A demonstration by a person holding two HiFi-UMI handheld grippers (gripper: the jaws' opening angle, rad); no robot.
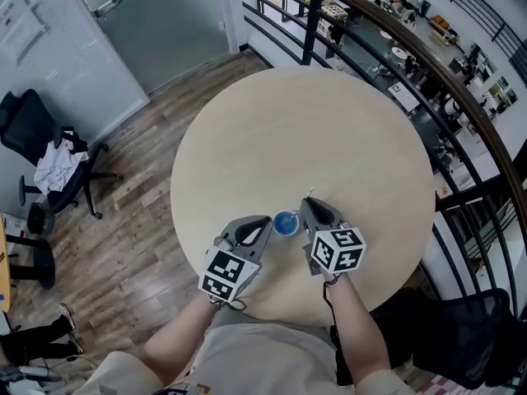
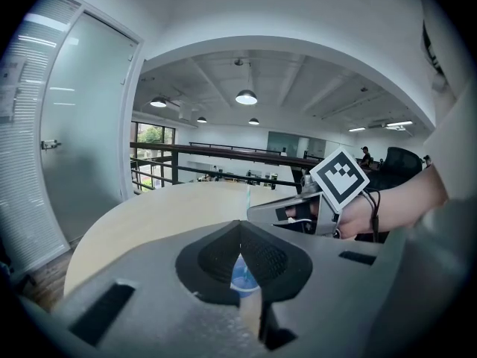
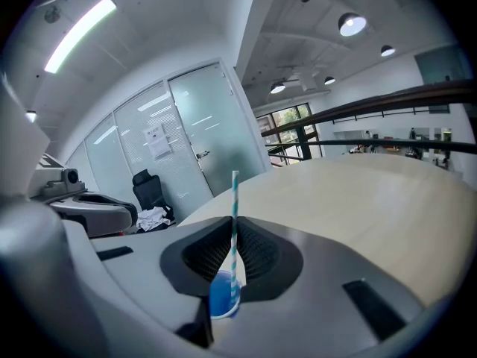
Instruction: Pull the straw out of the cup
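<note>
Nearest the person, the left hand-held gripper [image 1: 268, 220] lies just left of the cup [image 1: 286, 223]. Its jaws are drawn together, and the cup's blue wall is caught low between the pads, as far as the left gripper view shows. The right hand-held gripper [image 1: 303, 203] sits just right of the cup and a little above it. Its jaws are all but closed, pinching the striped straw [image 3: 235, 200] between the pads. The straw stands upright with its lower end in the cup and its top clear of the jaw tips. The cup rests on the round table [image 1: 313, 130], near the edge closest to the person. Beyond the cup a dark railing [image 1: 428, 64] curves past the table's far side. Far to the cup's left stands an office chair [image 1: 49, 163], with a frosted glass door [image 1: 156, 23] behind it.
</note>
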